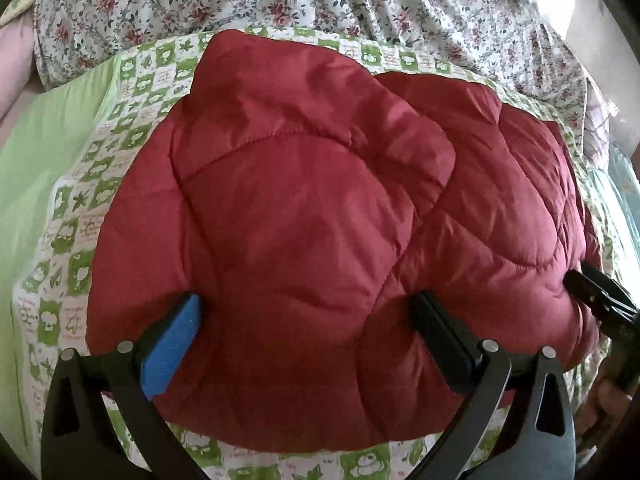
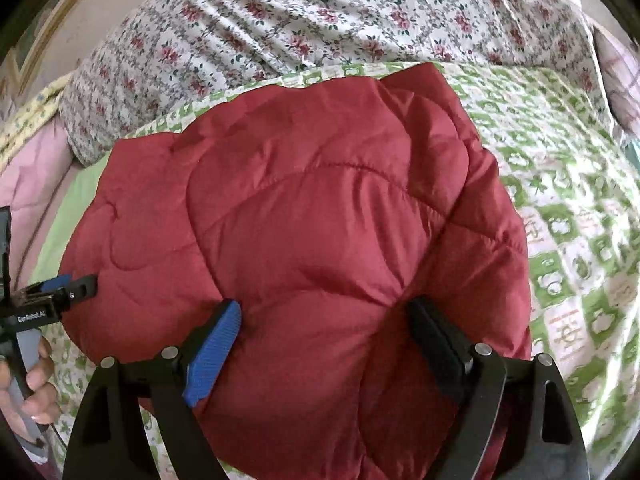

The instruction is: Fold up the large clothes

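A folded, quilted red jacket [image 1: 320,168] lies in a puffy bundle on a green-and-white patterned sheet [image 1: 132,92]. My left gripper [image 1: 308,320] straddles the bundle's near edge. Its blue pad [image 1: 172,344] and black finger [image 1: 440,332] dig into the padding, which bulges between them. My right gripper [image 2: 324,312] holds the red jacket [image 2: 320,208] the same way, jaws wide, and the fabric creases at both fingertips. In each wrist view the other gripper shows at the frame's edge, its tips against the jacket's side: the right gripper [image 1: 592,288] and the left gripper [image 2: 80,284].
A floral quilt [image 1: 280,0] is bunched along the far side of the bed. Plain green fabric [image 1: 44,140] and pink bedding [image 2: 28,176] lie to the left. A person's hand [image 2: 36,380] grips the left tool's handle. The patterned sheet [image 2: 568,240] stretches out to the right.
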A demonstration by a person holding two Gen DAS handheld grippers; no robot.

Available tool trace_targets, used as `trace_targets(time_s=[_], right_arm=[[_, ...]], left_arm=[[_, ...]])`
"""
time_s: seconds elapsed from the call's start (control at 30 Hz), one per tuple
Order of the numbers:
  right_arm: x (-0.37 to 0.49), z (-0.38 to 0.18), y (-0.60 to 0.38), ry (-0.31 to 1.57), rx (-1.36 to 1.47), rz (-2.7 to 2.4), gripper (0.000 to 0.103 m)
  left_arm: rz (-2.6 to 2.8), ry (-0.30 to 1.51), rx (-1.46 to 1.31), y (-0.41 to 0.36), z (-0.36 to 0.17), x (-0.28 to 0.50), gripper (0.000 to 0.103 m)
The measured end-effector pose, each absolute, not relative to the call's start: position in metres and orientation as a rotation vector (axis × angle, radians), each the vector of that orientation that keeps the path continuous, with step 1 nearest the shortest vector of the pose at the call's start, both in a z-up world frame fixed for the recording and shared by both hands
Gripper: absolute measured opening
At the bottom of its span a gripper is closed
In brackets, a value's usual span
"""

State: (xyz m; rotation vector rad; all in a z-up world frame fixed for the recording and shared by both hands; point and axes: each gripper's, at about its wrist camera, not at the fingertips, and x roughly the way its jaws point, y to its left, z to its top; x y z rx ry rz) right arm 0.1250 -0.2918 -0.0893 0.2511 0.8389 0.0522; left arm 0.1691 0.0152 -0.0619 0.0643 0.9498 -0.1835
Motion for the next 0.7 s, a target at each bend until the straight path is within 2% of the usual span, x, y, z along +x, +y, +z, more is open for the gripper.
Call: trace_targets(time_s=[0.27, 0.47, 0.7], right_arm=[[0.123, -0.09, -0.287, 0.827, 0.222, 0.038, 0.088], [0.111, -0.06, -0.284, 0.779, 0.187, 0.011, 0.087], [0.126, -0.092, -0.296, 0.848, 0.267, 0.048, 0.089]], left_arm=[[-0.166, 0.933, 0.077, 0.014, -0.066, 0.165, 0.103], [-0.159, 0.943, 0.079, 0.014, -0.065, 0.166, 0.103], [-0.158, 0.941, 0.087, 0.013, -0.066, 0.168, 0.103]])
